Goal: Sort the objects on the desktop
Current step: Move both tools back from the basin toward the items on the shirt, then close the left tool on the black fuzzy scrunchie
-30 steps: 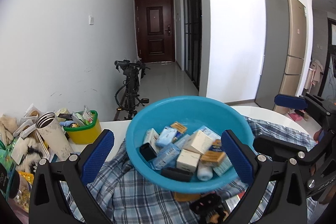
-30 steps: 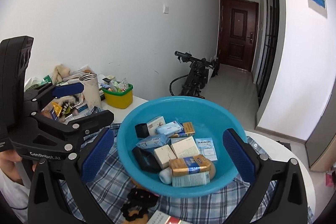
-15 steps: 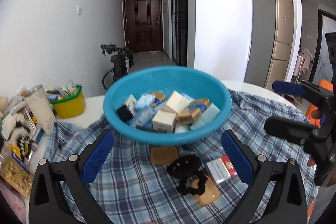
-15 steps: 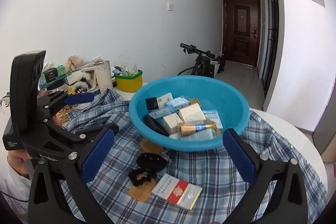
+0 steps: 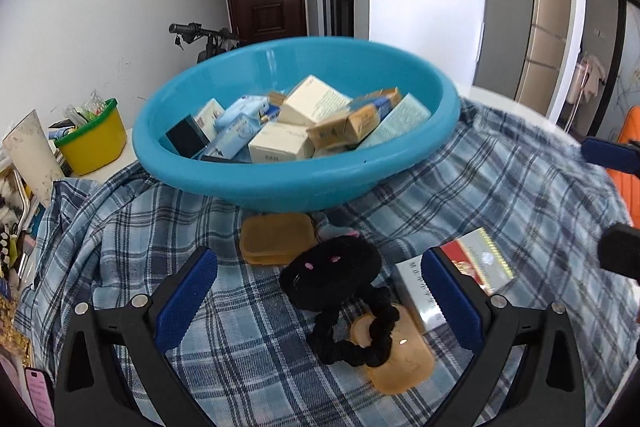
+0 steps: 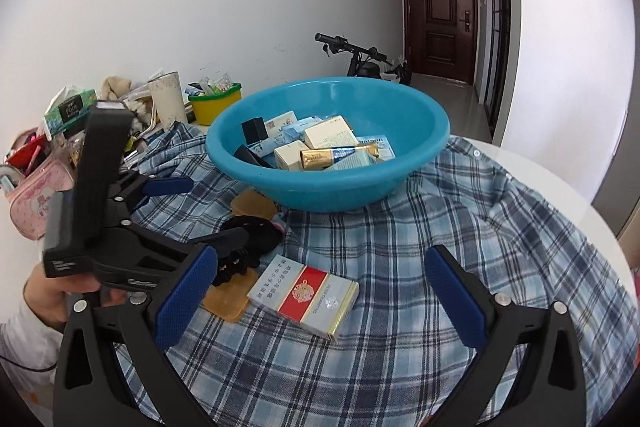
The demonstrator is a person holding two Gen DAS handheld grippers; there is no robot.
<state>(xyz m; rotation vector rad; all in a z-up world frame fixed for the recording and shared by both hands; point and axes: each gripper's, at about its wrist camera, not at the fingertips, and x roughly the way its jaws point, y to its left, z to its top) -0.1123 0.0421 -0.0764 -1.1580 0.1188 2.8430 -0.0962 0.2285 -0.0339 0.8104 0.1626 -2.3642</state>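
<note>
Holding boxes: blue basin (image 5: 296, 183) | left claw (image 5: 320, 301) wide | right claw (image 6: 320, 301) wide

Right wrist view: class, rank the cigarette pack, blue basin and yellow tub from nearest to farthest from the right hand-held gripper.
1. Cigarette pack: between the right hand-held gripper fingers, on the cloth.
2. Blue basin: centre, behind.
3. Yellow tub: far left, by the wall.

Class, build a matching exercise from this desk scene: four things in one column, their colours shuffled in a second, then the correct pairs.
Things
1. basin
2. small tub
3. hair scrunchie
4. pencil pouch

Colours
A. black
B. pink
C. blue
D. yellow with a green rim

Pairs: 1-C, 2-D, 3-A, 4-B
</note>
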